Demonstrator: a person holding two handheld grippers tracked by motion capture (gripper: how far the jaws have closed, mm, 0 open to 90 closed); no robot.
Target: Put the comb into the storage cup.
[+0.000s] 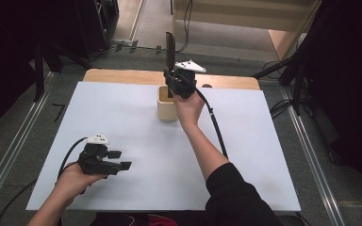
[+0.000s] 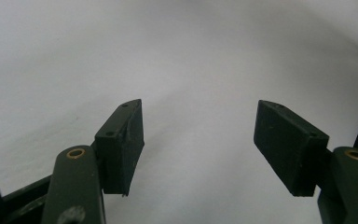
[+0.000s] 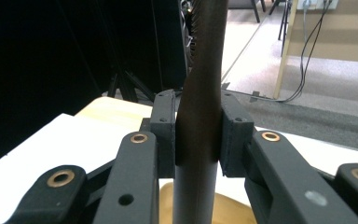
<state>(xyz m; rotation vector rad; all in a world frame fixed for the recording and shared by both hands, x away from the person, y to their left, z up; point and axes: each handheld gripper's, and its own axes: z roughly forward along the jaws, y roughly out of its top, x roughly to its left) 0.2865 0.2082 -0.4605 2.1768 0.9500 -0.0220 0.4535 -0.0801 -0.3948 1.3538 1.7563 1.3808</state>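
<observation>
a: where's the comb (image 1: 170, 47)?

b: clamped upright in the right gripper (image 1: 175, 83), its lower end going down into the small wooden cup (image 1: 167, 109) near the far edge of the bench (image 1: 122, 122). in the right gripper view the comb (image 3: 200, 93) sits squeezed between both pads, teeth at the top.

a: and the left gripper (image 1: 120, 160)?

b: jaws apart, nothing between them, resting low near the near left corner.

a: what could go wrong?

b: i'd say the comb could catch the cup's rim and tip the cup, since nothing steadies it. if the comb is let go while it leans, its tall top might pull the cup over.
</observation>
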